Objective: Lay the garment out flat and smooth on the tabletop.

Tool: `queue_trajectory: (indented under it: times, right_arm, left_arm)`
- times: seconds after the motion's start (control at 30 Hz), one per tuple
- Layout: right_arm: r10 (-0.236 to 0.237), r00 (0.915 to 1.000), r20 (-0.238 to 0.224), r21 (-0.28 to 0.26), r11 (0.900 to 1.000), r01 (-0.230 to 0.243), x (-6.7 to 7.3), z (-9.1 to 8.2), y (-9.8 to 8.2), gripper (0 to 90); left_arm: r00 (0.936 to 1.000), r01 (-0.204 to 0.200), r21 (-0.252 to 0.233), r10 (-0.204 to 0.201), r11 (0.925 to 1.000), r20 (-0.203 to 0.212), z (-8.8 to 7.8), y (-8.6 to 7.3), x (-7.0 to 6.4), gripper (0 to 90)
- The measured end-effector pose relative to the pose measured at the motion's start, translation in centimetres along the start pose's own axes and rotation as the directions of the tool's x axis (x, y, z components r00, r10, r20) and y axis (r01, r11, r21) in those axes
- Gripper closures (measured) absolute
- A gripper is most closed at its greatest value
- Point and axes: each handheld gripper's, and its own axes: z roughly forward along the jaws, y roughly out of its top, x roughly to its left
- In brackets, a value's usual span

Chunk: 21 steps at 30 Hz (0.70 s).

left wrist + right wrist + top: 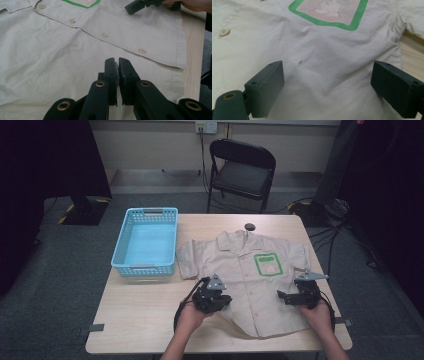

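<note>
A beige short-sleeved cotton shirt with a green-framed chest pocket (250,275) is spread flat, front up and buttoned, on the pale wooden table (145,310), just beside a light blue slatted plastic basket (146,241) that stands to the shirt's left. The step in hand is judged to be the start of a fold, with both tools being brought into position over the lower half of the shirt and no cloth yet lifted. The left gripper (116,60) is held low over the shirt's left panel, short of the button placket, and its jaws are seen nearly closed with only a thin gap and no fabric caught between them. The right gripper (327,77) is poised over the shirt's right panel, below the green pocket, and its jaws are spread wide with the cloth lying flat beneath them, untouched. For the next move, the left jaws would need to be opened and both tools lowered onto a hem or side seam of the shirt, so that a single layer edge is pinched rather than the flat middle
</note>
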Motion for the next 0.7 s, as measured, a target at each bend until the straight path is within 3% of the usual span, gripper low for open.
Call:
queue_trajectory:
  times: [0.7]
  right_arm:
    - [-0.002,1.0,-0.001,-0.001,1.0,0.002,-0.01,0.0,0.0,10.5]
  left_arm:
    - [1.0,-0.002,-0.005,0.002,1.0,0.008,-1.01,-0.21,-0.12,85.7]
